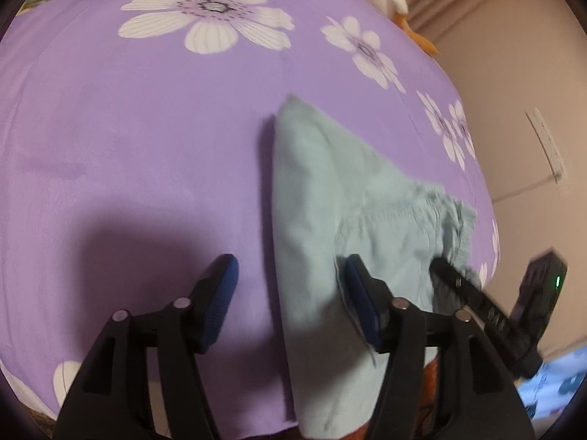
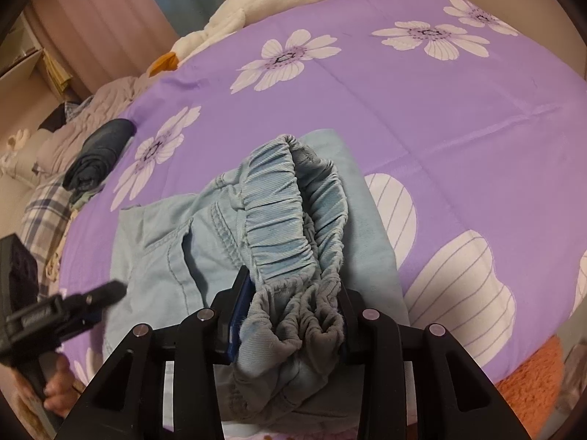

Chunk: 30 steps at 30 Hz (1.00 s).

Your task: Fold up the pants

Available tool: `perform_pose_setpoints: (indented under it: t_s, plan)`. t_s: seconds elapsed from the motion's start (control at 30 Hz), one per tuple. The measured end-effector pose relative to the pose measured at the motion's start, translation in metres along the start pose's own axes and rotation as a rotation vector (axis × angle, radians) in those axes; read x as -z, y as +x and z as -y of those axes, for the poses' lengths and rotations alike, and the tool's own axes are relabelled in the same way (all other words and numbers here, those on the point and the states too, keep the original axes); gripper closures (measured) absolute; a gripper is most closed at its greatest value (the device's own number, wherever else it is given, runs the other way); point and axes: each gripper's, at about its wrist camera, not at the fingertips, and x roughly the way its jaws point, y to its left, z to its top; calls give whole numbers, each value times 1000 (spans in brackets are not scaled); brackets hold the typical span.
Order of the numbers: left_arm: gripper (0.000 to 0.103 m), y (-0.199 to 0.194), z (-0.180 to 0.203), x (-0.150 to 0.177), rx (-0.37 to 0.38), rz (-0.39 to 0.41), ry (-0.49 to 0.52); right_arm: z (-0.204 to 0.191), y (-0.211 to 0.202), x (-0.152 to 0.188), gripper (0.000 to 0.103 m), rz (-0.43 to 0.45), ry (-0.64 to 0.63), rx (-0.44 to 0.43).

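Light blue pants (image 1: 330,198) lie on the purple flowered bedspread (image 1: 128,139), one leg stretched away from me. My left gripper (image 1: 291,278) is open, hovering over the leg's near part, its right finger above the cloth and its left finger over bare bedspread. In the right wrist view my right gripper (image 2: 293,304) is shut on the gathered elastic waistband (image 2: 290,220) of the pants (image 2: 165,256), lifting it in a bunch. The right gripper also shows in the left wrist view (image 1: 462,286), at the waistband. The left gripper shows at the left edge of the right wrist view (image 2: 73,304).
A white and orange plush toy (image 2: 256,0) lies at the bed's far edge. A rolled dark garment (image 2: 99,154) and a grey quilt (image 2: 73,128) sit at the left side. An orange fluffy mat (image 2: 528,385) is below the bed. A wall (image 1: 513,91) stands close on the right.
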Motion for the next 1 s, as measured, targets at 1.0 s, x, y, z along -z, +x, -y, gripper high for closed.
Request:
perform_pose_setpoints:
  t_s: [1.0]
  plan:
    - [41, -9, 18, 42, -9, -61, 39, 16, -10, 5, 65, -55, 15, -59]
